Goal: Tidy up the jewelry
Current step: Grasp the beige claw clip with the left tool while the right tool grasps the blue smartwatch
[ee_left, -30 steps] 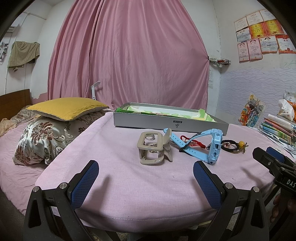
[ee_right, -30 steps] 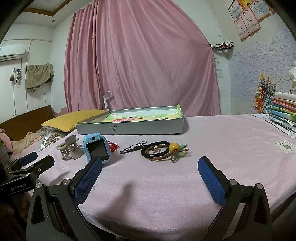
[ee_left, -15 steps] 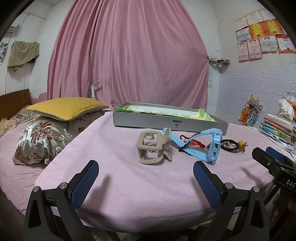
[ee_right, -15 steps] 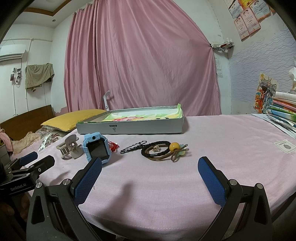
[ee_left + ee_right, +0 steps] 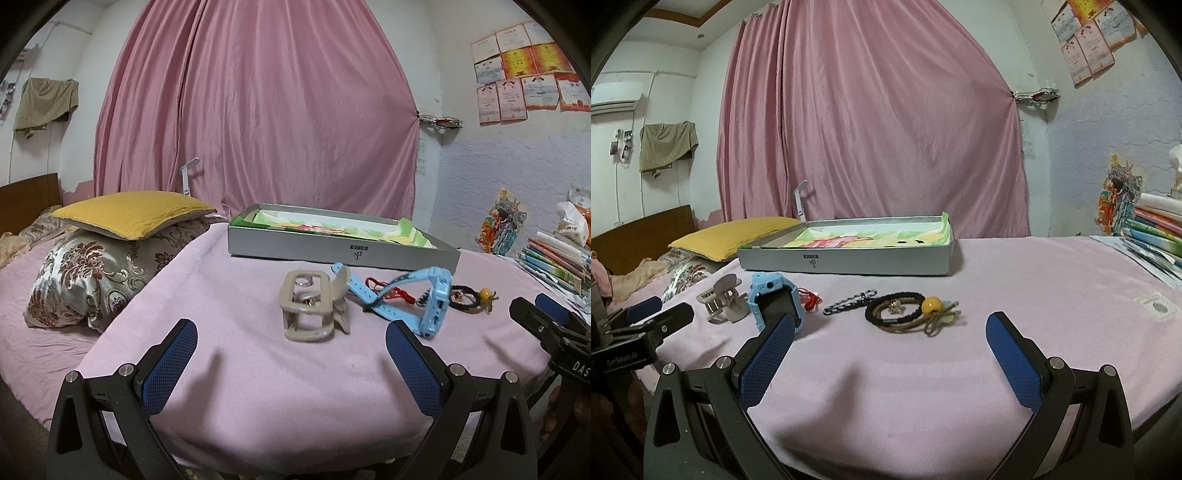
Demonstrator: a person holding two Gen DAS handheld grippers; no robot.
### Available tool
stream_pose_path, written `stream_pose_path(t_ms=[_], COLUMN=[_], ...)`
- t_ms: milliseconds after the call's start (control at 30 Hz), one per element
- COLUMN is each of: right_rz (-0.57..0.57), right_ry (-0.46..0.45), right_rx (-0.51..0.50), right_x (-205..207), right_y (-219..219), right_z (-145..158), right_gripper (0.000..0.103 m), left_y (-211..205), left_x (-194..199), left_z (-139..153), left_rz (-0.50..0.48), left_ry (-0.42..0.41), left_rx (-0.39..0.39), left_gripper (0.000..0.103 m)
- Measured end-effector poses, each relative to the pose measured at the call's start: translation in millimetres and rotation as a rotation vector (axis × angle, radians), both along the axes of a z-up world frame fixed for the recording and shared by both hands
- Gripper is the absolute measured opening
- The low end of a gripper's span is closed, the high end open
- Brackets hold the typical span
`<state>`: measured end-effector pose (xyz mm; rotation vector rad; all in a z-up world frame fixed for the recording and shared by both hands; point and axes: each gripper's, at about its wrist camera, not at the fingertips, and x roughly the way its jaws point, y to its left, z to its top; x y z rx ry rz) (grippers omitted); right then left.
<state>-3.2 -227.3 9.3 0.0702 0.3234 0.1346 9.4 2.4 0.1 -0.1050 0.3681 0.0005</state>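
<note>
A beige hair claw clip, a blue child's watch, a red cord, a black-and-white braided band, and black hair ties with a yellow bead lie on the pink-covered table. Behind them stands an open silver box lined with a green printed sheet. My left gripper is open and empty, just short of the claw clip. My right gripper is open and empty, just short of the hair ties.
A yellow cushion on a floral pillow lies on the bed at the left. A stack of books sits at the table's right edge. A pink curtain hangs behind.
Both views have barely shifted; nothing on the table has moved and both grippers stay open.
</note>
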Motion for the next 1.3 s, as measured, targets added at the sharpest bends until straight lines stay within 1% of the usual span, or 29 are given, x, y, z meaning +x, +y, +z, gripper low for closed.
stream_pose_path(t_ms=[133,333,433,467,500,600,800,833,1000,1133,1233,1300], right_rz=[0.033,0.108,0.149,0.158,0.171,0.212,0.263,0.265,0.272,0.277,0.275,0.277], right_ry=[0.025,0.090,0.120,0.126,0.136,0.161,0.219,0.231,0.291,0.312,0.326,0.329], right_rx=[-0.010,0.007,0.004,0.002,-0.001,-0.013,-0.050,-0.055,-0.056,-0.059,-0.060,-0.058], right_x=[9.9,24.2,28.6,29.3,30.6,33.9,45.6,49.3,64.1,68.9,72.8,73.1], right_y=[6.7,17.5,26.0,30.0,33.0,43.0,63.4,66.5,75.7,80.6,83.7,85.6], right_z=[6.4,6.8,5.0,3.9,3.1,1.3,0.1,0.4,-2.0,-3.6,-5.2,-5.9], right_gripper=[0.102,0.101,0.090,0.085,0.083,0.077,0.075,0.074,0.063,0.061,0.059,0.050], left_y=[5.7,17.1,20.1,20.8,20.9,20.5,21.9,21.4,22.0,23.2,23.4,23.7], left_x=[12.6,37.1,43.7,45.8,48.3,56.4,70.9,73.3,82.5,88.8,92.2,93.7], left_z=[5.4,6.0,6.1,6.1,6.1,6.0,6.6,6.9,6.9,7.2,7.6,8.1], left_rz=[-0.010,-0.062,-0.088,-0.100,-0.111,-0.143,-0.192,-0.195,-0.210,-0.215,-0.223,-0.227], left_ry=[0.045,0.149,0.174,0.185,0.196,0.225,0.270,0.277,0.309,0.325,0.335,0.339], left_rx=[-0.019,-0.105,-0.128,-0.133,-0.141,-0.162,-0.196,-0.194,-0.201,-0.202,-0.210,-0.211], left_gripper=[0.102,0.102,0.094,0.089,0.084,0.076,0.064,0.064,0.061,0.059,0.055,0.048])
